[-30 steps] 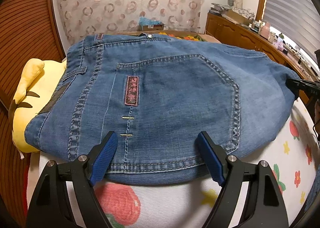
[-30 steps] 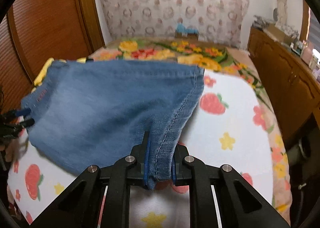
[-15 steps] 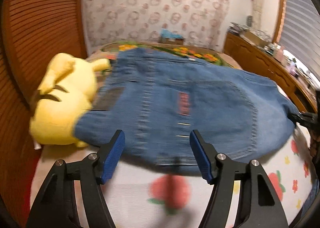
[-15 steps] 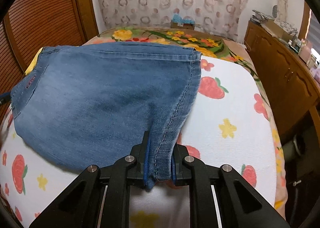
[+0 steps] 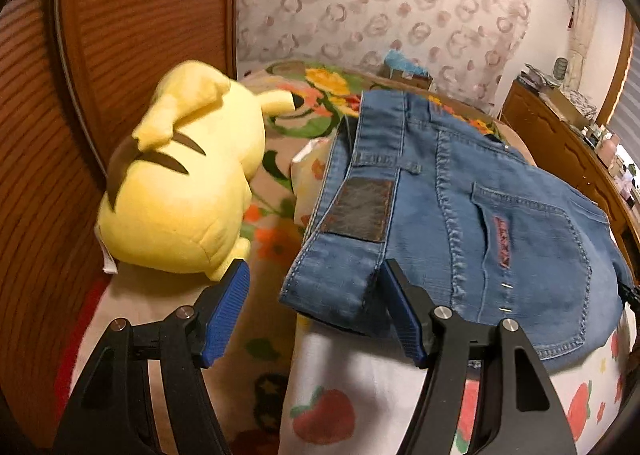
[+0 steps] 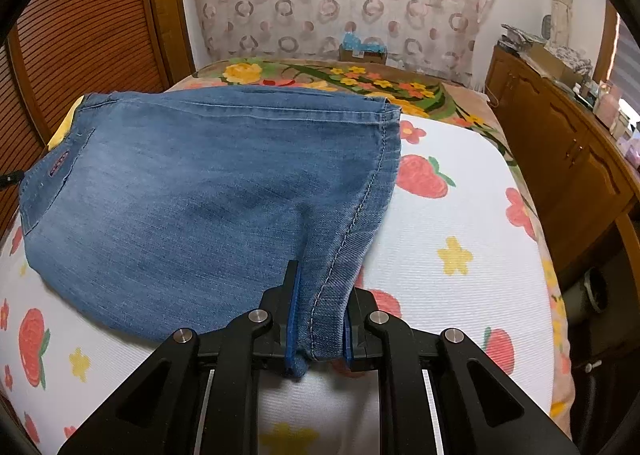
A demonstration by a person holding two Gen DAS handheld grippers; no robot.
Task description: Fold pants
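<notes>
Left of the left gripper (image 5: 314, 309), just past its left pad, lies a yellow plush toy (image 5: 188, 191) against the wooden slatted door (image 5: 132, 23). The left gripper's jaws stand spread wide; the waistband corner of the folded jeans (image 5: 460, 223) sits between the pads, the right pad touching or nearly touching the denim, nothing pinched. Ahead and right of that tool the jeans lie flat on the strawberry-print sheet (image 5: 360, 367), leather patch (image 5: 360, 209) and back pocket (image 5: 532, 243) face up. At the far right of this view a dark tip meets the denim edge, probably the other tool. The right gripper (image 6: 318, 331) is pressed together on a seam edge of the jeans (image 6: 208, 191), cloth bunched between its blue pads; the rest spreads ahead and left of it over the sheet (image 6: 452, 223), with a wooden cabinet (image 6: 560, 159) off to its right. Risks, as I judge them: the left gripper may close on one layer only, so the fold splays when lifted; a pull from the right could drag the stack askew; a leftward swing could knock the plush. Versus a second ago: the left gripper has shifted leftward from the pocket hem to the waistband corner, the plush now large in view; the right grip is unchanged, the denim flatter.
</notes>
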